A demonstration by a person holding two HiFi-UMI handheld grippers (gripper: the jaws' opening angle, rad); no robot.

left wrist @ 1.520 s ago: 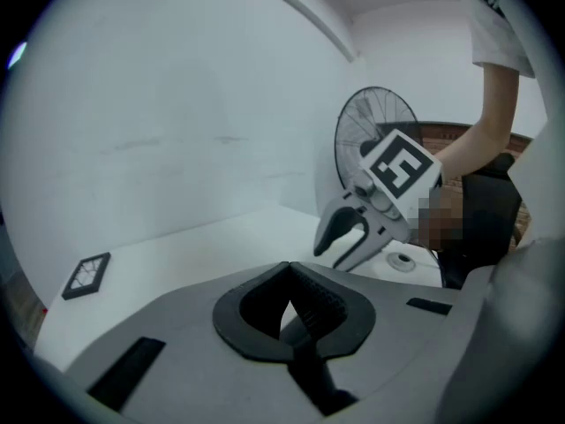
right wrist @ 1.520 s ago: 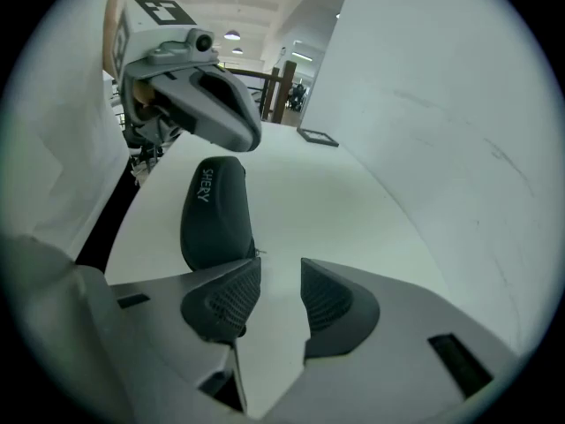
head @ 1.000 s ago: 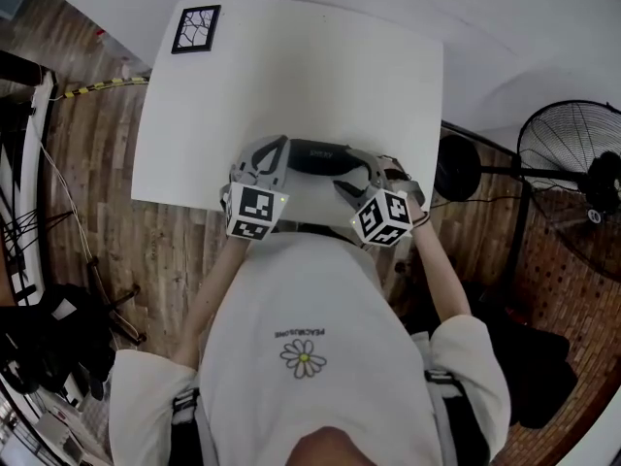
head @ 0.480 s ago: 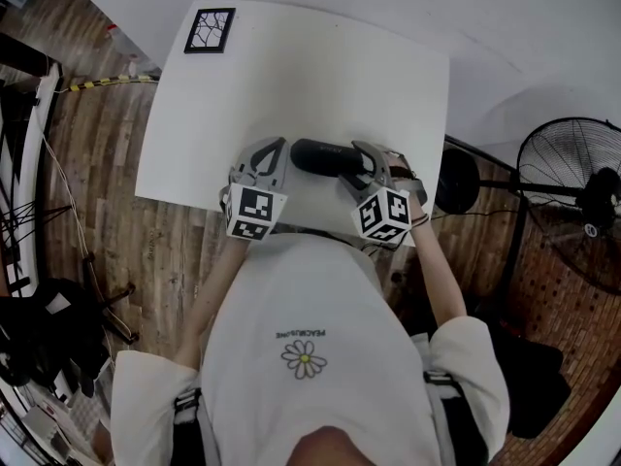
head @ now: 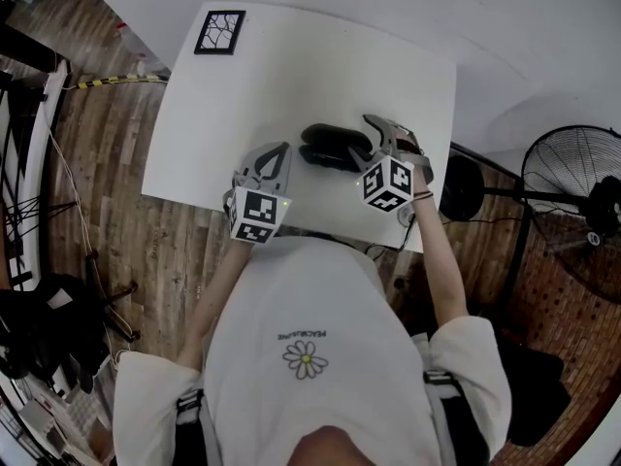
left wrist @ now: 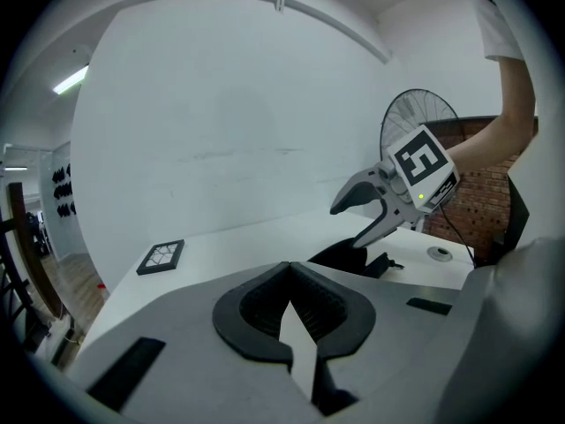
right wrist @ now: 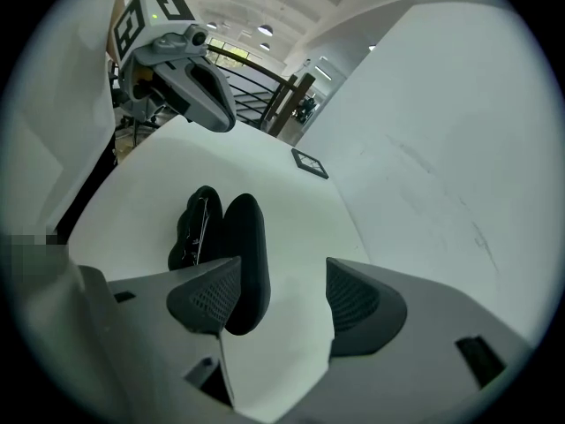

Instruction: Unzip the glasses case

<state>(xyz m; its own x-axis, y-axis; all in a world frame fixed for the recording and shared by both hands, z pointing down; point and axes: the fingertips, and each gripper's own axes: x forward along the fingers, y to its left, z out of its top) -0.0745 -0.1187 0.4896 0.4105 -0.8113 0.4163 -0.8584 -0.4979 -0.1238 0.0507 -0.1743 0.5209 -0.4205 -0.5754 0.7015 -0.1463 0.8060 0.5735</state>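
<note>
A white table (head: 320, 76) fills the frame, with a floor fan (head: 572, 187) standing off its right side. The black glasses case (head: 330, 146) lies spread open in two halves toward the table's near right edge. The right gripper (right wrist: 282, 272), jaws spread and pinching nothing, is at the case's end. The left gripper (left wrist: 289, 270), jaws pressed together and empty, is apart to the case's left. A small framed tile (head: 219, 32) sits at the far left corner.
</note>
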